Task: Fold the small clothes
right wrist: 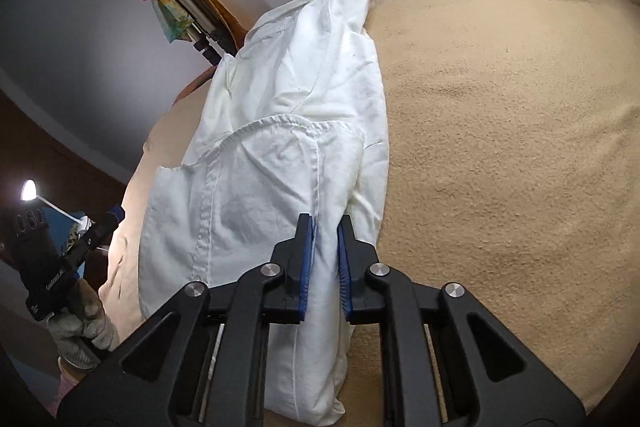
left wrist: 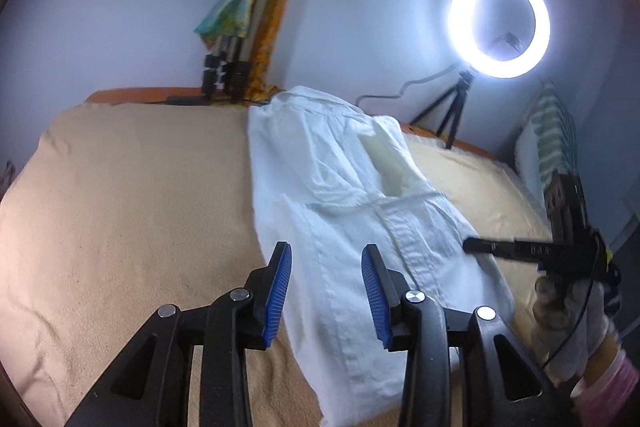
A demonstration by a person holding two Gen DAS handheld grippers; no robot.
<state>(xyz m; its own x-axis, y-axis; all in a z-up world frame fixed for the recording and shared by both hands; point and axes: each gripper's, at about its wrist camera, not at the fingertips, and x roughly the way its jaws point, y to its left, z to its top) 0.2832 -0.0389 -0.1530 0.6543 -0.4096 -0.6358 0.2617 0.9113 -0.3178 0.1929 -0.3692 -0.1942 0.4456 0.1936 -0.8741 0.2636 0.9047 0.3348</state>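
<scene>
Shirt: white button shirt (right wrist: 256, 163), folded lengthwise into a long strip, lies on the beige blanket (right wrist: 500, 147); collar end toward the wall, hem end nearest the cameras.
Left tool: left tool (left wrist: 326, 291) released, blue pads apart, hovering over the near part of the strip; no cloth between the pads.
Right tool: right tool (right wrist: 325, 263) clenched on a raised ridge of shirt fabric near the hem; both pads press the cloth.
Hands: gloved hand (left wrist: 568, 311) carries the right tool at the strip's right edge; the other gloved hand (right wrist: 80, 327) carries the left tool.
Background: lit ring light (left wrist: 499, 23) on a small tripod (left wrist: 448, 111); folded tripod legs (left wrist: 232, 39) against the wall; striped cushion (left wrist: 548, 135) at right.
</scene>
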